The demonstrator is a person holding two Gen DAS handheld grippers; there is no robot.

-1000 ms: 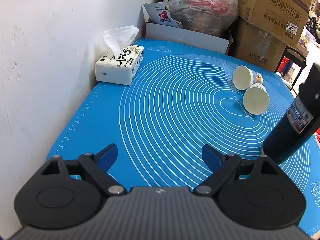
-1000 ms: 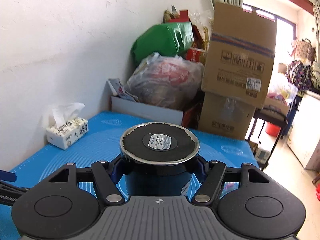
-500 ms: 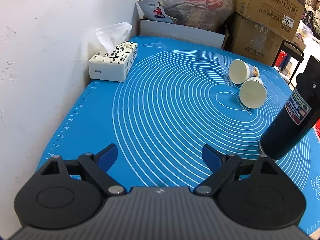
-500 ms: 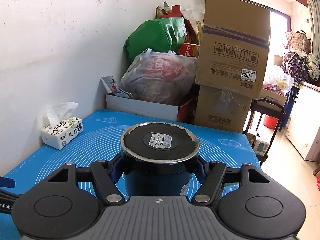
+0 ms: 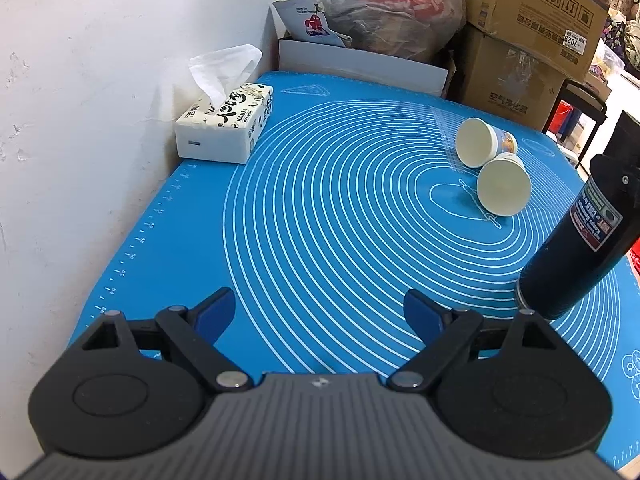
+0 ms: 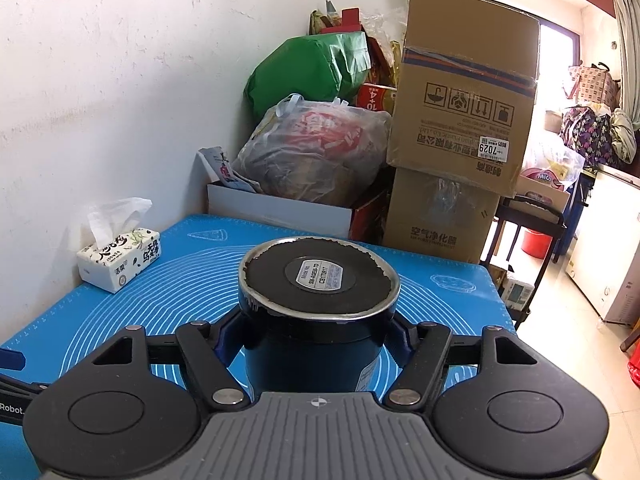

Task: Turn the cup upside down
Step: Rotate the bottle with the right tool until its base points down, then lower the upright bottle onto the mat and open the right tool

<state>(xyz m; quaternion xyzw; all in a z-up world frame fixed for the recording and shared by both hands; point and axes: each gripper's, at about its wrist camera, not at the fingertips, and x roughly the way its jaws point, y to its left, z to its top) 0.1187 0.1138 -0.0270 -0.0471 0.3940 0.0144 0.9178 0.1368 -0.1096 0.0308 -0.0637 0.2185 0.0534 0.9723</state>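
My right gripper (image 6: pixel 318 334) is shut on a dark blue insulated cup (image 6: pixel 316 320). The cup is upside down, its black base with a label facing up. In the left wrist view the same cup (image 5: pixel 576 248) stands tilted with its lower end at the blue mat (image 5: pixel 320 240), at the right, and the right gripper (image 5: pixel 624 160) holds its upper part. My left gripper (image 5: pixel 320 312) is open and empty, low over the near part of the mat, left of the cup.
Two paper cups (image 5: pixel 502 186) lie on their sides at the mat's far right. A tissue box (image 5: pixel 226 128) sits by the white wall at the left. Cardboard boxes (image 6: pixel 460 120), a white box and full bags stand behind the table. The table's right edge drops to the floor.
The right gripper has lowered the upside-down cup toward the mat. The left gripper has shifted a little; it stays open.
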